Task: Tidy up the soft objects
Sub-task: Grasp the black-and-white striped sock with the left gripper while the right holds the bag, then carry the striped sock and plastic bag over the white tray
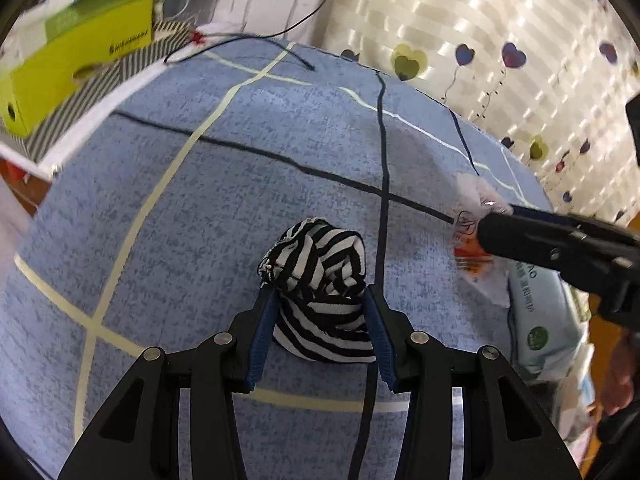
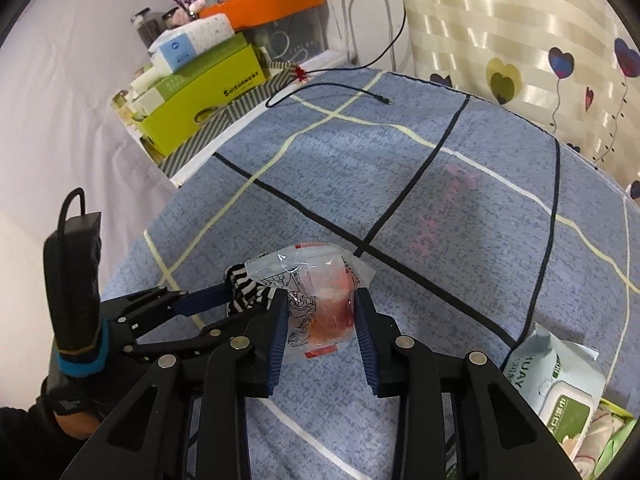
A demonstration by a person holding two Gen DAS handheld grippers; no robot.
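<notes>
A bed covered in a blue sheet (image 2: 460, 248) with a grid of dark and pale lines fills both wrist views. The left gripper (image 1: 320, 296) points down at the sheet and has its two blue-padded jaws on either side of a bundle of black-and-white striped cloth (image 1: 320, 280); the pads press against the bundle, so it appears gripped near the middle of the sheet. The right gripper (image 2: 322, 312) has its jaws closed on a clear snack packet (image 2: 316, 300) with red and orange contents, which looks lifted just clear of the sheet, right beside the striped cloth. A gloved hand (image 2: 76, 380) holds the left gripper's handle. At the sheet's near right edge lies a pack of wet wipes (image 2: 560, 392), with some pale fabric items just beyond the edge, too blurred to identify. Past the far left corner, on a striped ledge, sit a lime-green box (image 2: 204, 104), a tissue pack (image 2: 192, 44) and an orange box (image 2: 264, 4). A thin black cable (image 2: 328, 86) trails onto the far edge of the sheet, and a heart-patterned curtain (image 2: 520, 40) hangs behind. Judging by this, the sorting is under way: two items are in hand but not yet placed, and no clear destination for them shows in either view.
</notes>
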